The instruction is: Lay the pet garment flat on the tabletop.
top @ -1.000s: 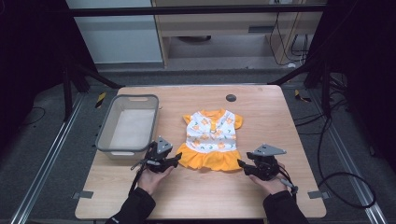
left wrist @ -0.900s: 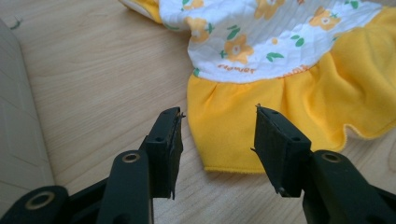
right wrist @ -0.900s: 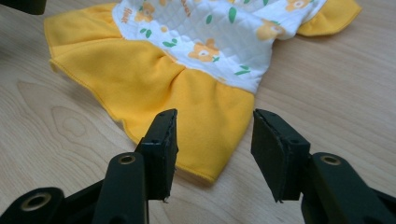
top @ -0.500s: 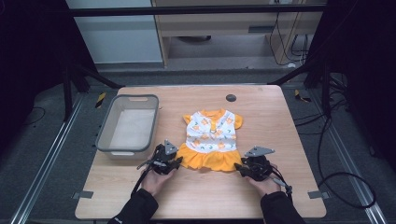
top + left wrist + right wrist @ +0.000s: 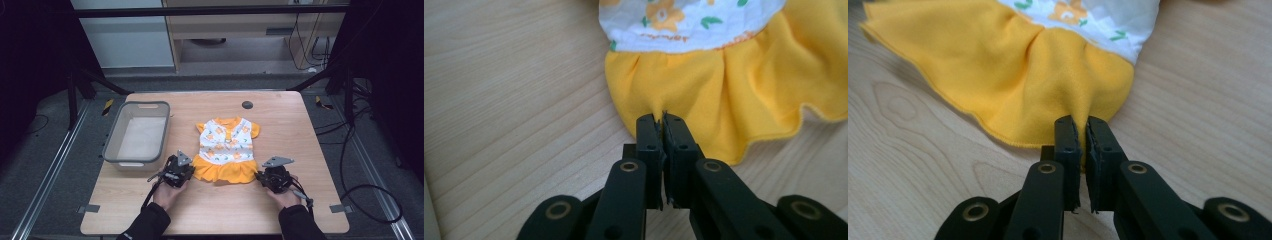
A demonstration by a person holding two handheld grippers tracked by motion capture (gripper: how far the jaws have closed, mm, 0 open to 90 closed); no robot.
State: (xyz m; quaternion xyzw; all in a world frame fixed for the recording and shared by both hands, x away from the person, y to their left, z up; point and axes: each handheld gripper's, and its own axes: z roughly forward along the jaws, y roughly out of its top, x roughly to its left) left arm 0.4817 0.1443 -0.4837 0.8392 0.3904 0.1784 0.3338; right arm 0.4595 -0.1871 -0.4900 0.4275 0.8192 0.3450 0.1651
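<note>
A small dress (image 5: 225,150) lies flat on the wooden table (image 5: 300,130), with a white flower-print top and an orange-yellow frilled skirt (image 5: 222,171) toward me. My left gripper (image 5: 186,171) is shut on the skirt's left edge; in the left gripper view its jaws pinch a fold of yellow cloth (image 5: 684,95), left gripper (image 5: 662,120). At the skirt's right edge my right gripper (image 5: 261,176) is likewise shut on the fabric; the right gripper view shows yellow cloth (image 5: 1023,75) gathered between the jaws of the right gripper (image 5: 1083,122).
A grey plastic tub (image 5: 137,135) stands on the table's left side, just beyond my left hand. A small dark round disc (image 5: 247,105) lies near the far edge. Bare wood spreads to the right of the dress and in front of it.
Both grippers moved inward to the skirt's lower corners and shut on the yellow fabric. The dress itself has stayed flat in place.
</note>
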